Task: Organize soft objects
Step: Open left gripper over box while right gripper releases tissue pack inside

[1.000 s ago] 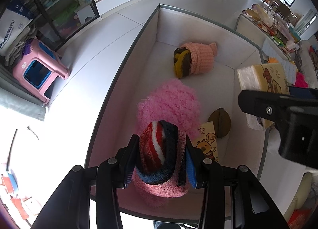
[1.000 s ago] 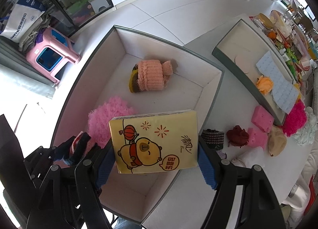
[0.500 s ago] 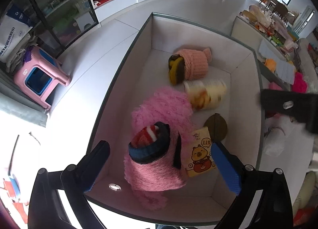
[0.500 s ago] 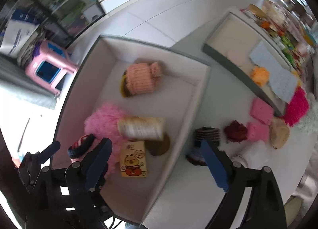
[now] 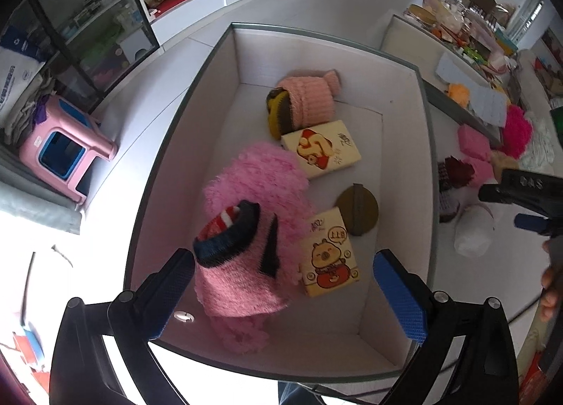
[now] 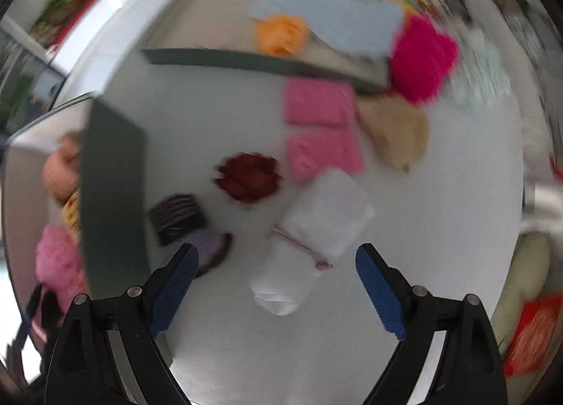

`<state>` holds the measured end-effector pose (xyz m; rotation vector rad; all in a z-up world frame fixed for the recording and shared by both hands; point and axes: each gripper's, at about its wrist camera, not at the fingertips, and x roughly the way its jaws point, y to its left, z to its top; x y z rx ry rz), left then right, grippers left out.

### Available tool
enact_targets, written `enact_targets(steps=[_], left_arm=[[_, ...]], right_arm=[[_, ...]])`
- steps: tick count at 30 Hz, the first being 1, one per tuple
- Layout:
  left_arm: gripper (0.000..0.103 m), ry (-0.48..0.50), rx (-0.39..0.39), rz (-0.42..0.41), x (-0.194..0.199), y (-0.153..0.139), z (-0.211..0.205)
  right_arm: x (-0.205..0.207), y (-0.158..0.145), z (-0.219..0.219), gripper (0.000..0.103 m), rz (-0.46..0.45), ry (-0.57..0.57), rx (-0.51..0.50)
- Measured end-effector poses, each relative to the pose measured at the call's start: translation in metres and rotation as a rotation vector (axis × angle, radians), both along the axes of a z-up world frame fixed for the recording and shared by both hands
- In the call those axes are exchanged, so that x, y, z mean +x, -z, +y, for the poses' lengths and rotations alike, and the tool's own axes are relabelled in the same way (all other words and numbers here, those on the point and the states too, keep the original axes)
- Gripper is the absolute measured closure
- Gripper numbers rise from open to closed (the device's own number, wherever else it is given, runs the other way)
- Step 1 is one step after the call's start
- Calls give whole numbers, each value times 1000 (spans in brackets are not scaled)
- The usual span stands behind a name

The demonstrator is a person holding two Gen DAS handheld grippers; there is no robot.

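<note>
The left gripper (image 5: 283, 285) hangs over the white box (image 5: 397, 95) with its jaws spread wide and nothing held; the pink striped sock (image 5: 235, 257) lies inside the box on the fluffy pink item (image 5: 260, 176). Outside the box, the right gripper (image 6: 276, 285) stands wide apart and empty above a white folded bundle (image 6: 313, 232) on the table (image 6: 440, 229).
</note>
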<state>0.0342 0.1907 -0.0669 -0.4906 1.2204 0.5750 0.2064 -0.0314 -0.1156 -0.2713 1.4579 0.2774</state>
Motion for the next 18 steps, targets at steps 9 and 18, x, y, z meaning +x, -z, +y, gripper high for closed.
enact_targets(steps=[9,18], left_arm=[[1,12,5,27,-3,1,-5],[1,23,30,44,-5,-5,-9]], right_arm=[[7,11,-21,10,-23,150,33],[-17,14,50,10,-39,-249,101]])
